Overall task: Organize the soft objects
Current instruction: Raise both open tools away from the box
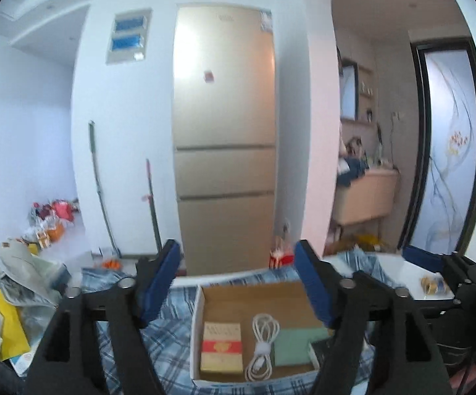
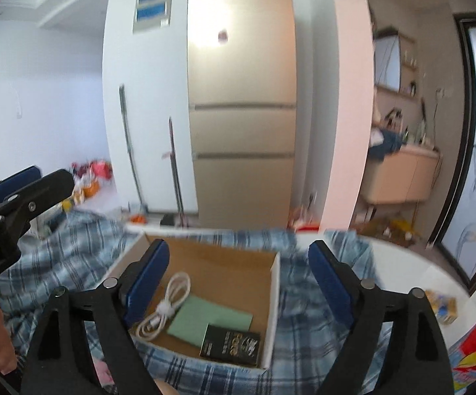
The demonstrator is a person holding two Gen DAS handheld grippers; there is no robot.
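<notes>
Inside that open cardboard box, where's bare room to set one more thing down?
The far half of the open cardboard box is bare brown floor, beyond the coiled white cable and flat green pad. The near edge is crowded: yellow-and-red packet, cable, pad, black carton.

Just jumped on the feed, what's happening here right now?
A person holds both grippers open and empty above an open cardboard box sitting on a blue plaid cloth. The left gripper and right gripper grip nothing. Inside the box lie a coiled white cable, a green flat pad, a small black box and a yellow-and-red pack.
</notes>
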